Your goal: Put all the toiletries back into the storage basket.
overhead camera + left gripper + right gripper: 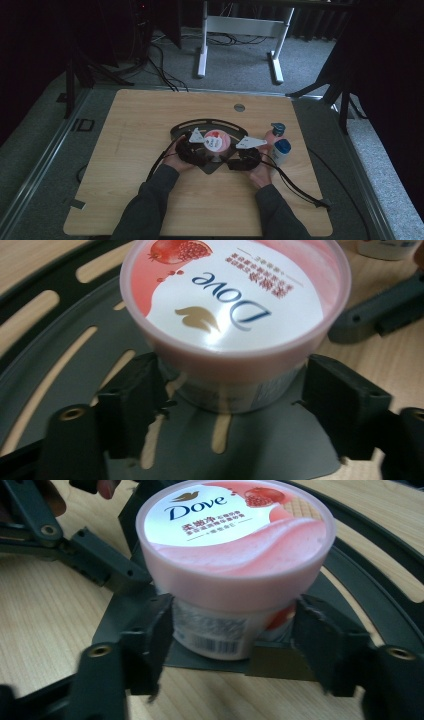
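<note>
Right gripper (232, 625): jaws flank Dove jar (235, 565) base, contact unclear. Left gripper (232, 390) likewise, opposite side. Risk: opposed pushes tip jar off slotted tray (45, 370).

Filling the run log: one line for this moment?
left gripper: open, astride Dove jar | right gripper: open, astride | jar on slotted plate

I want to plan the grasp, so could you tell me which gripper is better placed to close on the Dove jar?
Probably the right gripper: its jaws sit nearly against the Dove jar body. The left gripper leaves a gap at one side.
</note>
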The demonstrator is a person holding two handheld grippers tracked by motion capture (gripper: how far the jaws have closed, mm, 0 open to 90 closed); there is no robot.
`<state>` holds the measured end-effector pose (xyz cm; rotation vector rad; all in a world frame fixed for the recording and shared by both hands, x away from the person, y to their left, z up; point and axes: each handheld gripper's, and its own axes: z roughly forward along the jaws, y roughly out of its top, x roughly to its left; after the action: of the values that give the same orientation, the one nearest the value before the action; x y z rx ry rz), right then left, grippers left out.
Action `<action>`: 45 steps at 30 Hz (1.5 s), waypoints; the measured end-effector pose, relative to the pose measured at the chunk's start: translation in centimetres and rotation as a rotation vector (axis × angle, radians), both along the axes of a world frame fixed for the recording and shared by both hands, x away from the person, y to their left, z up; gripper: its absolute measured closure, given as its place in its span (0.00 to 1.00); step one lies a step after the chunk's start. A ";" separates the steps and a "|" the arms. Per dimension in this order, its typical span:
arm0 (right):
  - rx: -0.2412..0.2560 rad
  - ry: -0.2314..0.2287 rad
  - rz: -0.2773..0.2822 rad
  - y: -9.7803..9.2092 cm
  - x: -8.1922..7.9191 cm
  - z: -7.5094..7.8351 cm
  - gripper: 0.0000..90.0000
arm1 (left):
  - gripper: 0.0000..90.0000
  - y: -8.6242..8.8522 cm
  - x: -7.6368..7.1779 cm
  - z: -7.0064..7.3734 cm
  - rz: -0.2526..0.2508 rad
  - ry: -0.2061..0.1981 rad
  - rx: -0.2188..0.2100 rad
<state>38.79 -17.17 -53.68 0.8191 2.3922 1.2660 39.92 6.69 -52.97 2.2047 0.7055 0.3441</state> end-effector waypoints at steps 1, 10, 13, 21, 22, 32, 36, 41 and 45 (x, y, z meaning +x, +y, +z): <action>0.014 0.007 -0.011 -0.2 0.2 0.0 0.43 | 0.35 0.1 0.0 0.0 0.012 -0.009 -0.002; 0.036 -0.025 -0.051 -0.3 -0.1 1.0 0.46 | 0.43 0.0 0.0 0.0 0.035 -0.032 0.016; 0.050 -0.043 -0.061 -0.2 -0.3 1.4 0.47 | 0.45 0.1 -0.2 0.1 0.041 -0.046 0.018; 0.048 -0.061 -0.069 0.2 -0.5 1.7 0.46 | 0.50 0.0 -0.2 0.2 0.053 -0.063 0.011; 0.040 -0.061 -0.071 0.3 -0.5 1.7 0.46 | 0.50 -0.1 -0.2 0.2 0.055 -0.063 0.010; 0.028 -0.039 -0.080 -0.6 -1.4 0.4 0.44 | 0.57 -0.7 0.1 0.2 0.077 -0.063 0.010; 0.036 -0.048 -0.070 -0.7 -1.7 0.5 0.47 | 0.62 -1.0 0.1 0.2 0.085 -0.072 0.015; 0.052 -0.065 -0.054 -0.2 -2.0 0.9 0.54 | 0.70 -0.6 0.0 0.3 0.106 -0.082 0.028; 0.075 -0.070 -0.043 0.3 -2.0 1.3 0.60 | 0.75 0.8 0.1 0.7 0.154 -0.088 -0.001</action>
<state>36.79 -16.83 -52.35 0.8288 2.2735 1.3515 39.99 7.52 -52.26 2.1255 0.8286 0.5150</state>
